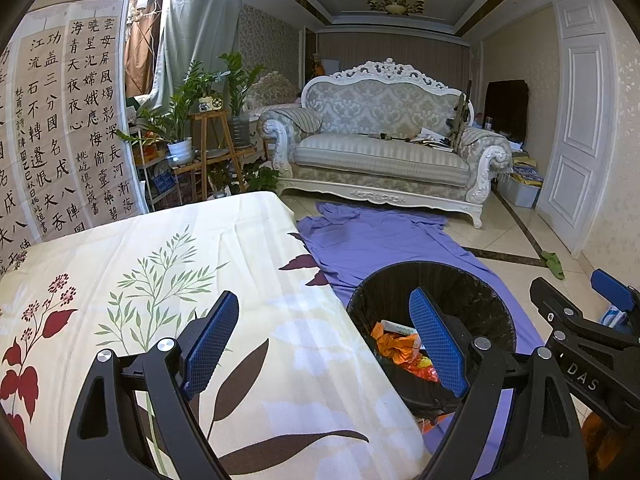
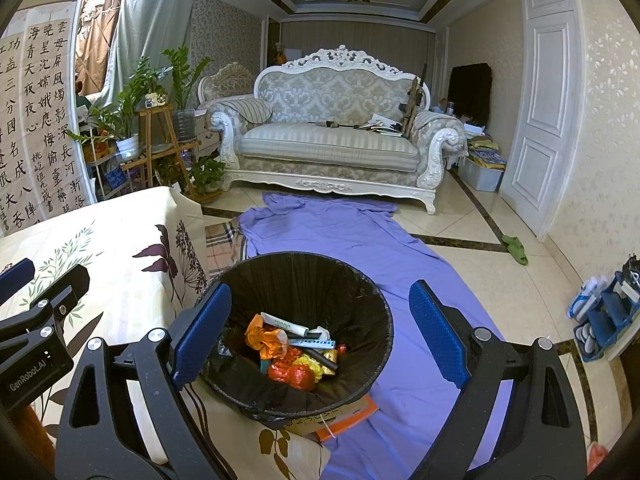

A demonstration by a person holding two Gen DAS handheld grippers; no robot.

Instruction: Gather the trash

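Upright, trash bin (image 2: 296,280), mouth upward

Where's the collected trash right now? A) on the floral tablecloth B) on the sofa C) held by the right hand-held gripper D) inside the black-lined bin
D: the wrappers lie in the black-lined bin; both the left hand-held gripper and the right hand-held gripper are open and empty.
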